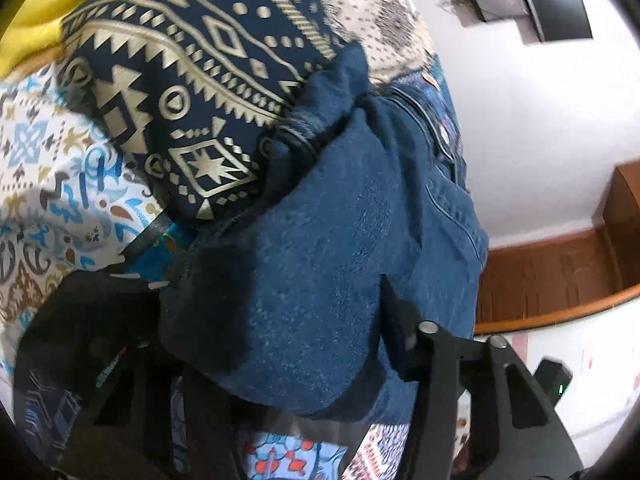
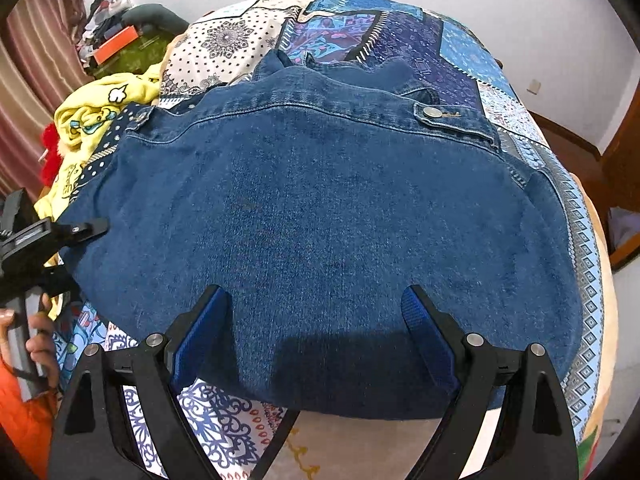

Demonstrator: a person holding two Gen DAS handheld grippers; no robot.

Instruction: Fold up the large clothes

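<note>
Your right gripper (image 2: pixel 316 320) hovers with jaws wide over the near hem of the denim jacket (image 2: pixel 320 208), which lies spread back-up on the patchwork bedspread (image 2: pixel 440 48); that stance suits pinning or pinching the hem. Your left gripper (image 1: pixel 280 344) seems clamped on a bunched denim edge at the jacket's left side, probably to carry it inward, though its fingers are half hidden; a yellow garment (image 2: pixel 100 108) crowds that side, while the bed's right edge sits close beyond the jacket.

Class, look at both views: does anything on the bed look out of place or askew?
Nothing is damaged or spilled. The denim jacket lies flat on the patchwork bedspread; only the heap of yellow clothes at its left edge looks untidy.
</note>
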